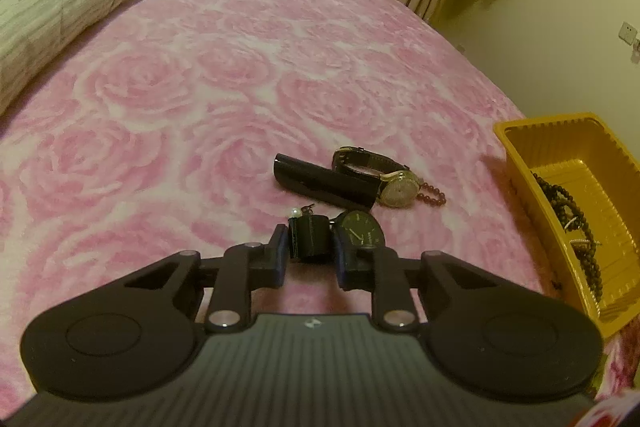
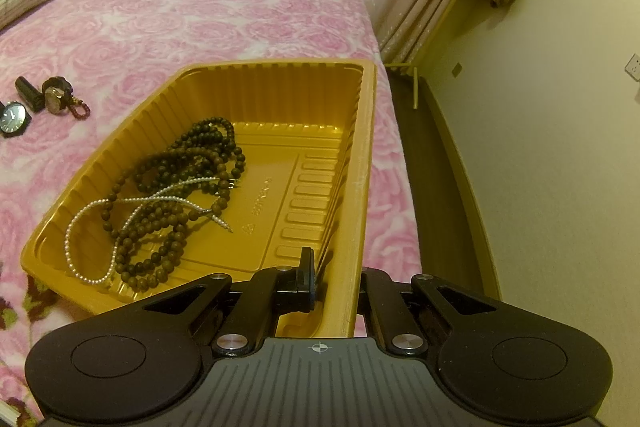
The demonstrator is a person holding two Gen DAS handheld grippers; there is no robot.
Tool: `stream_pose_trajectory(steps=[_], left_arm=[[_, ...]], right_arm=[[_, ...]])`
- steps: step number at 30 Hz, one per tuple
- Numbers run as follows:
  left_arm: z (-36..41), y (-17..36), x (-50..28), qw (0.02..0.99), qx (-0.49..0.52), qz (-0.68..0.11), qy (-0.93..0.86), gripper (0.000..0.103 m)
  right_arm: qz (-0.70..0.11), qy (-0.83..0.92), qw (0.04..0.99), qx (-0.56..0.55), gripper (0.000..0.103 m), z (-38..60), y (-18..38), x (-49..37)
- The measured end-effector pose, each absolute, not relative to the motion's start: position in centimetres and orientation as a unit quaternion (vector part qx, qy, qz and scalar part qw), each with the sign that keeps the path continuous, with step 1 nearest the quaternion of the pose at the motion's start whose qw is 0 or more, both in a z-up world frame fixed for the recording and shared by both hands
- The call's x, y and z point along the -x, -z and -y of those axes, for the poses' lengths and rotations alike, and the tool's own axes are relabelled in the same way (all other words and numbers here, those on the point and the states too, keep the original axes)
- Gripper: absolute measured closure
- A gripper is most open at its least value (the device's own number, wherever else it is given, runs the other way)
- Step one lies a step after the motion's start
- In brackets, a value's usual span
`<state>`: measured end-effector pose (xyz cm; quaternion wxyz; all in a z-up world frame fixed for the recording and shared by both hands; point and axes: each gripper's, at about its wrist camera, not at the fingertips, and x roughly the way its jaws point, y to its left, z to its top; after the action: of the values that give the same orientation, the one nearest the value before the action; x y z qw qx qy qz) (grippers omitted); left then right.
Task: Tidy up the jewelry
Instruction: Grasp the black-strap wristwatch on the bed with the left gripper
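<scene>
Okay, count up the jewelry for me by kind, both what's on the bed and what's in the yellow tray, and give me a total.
Watches: 2, a black-faced watch and a gold-cased watch, both on the bed.
Dark wooden bead strands: 1 tangled bundle in the yellow tray; separate strands cannot be told apart.
Pearl strands: 1, in the tray.
Red bead bracelets: 1, on the bed.
Pearl earrings: 1.
Total: 6

Two low wrist views, shared bed (image 1: 240,75)

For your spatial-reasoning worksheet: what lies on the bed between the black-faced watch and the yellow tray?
Only bare pink rose blanket lies between the black-faced watch and the yellow tray; both wrist views show this.
</scene>
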<state>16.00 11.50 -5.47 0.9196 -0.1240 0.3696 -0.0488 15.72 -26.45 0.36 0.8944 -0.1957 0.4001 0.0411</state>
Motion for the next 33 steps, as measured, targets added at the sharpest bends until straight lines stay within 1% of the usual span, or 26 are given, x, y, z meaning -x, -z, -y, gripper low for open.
stream_pose_trajectory(steps=[9, 18, 33], left_arm=[[-10.6, 2.0, -15.0, 0.933, 0.064, -0.347, 0.071, 0.085], [-10.5, -1.1, -15.4, 0.936, 0.013, -0.342, 0.082, 0.085], [-8.7, -2.2, -15.8, 0.933, -0.005, -0.341, 0.112, 0.085]], right_arm=[[-0.400, -0.041, 0.894, 0.196, 0.097, 26.5, -0.2, -15.8], [-0.400, -0.041, 0.895, 0.195, 0.097, 26.5, -0.2, -15.8], [-0.399, -0.041, 0.895, 0.196, 0.097, 26.4, -0.2, -15.7]])
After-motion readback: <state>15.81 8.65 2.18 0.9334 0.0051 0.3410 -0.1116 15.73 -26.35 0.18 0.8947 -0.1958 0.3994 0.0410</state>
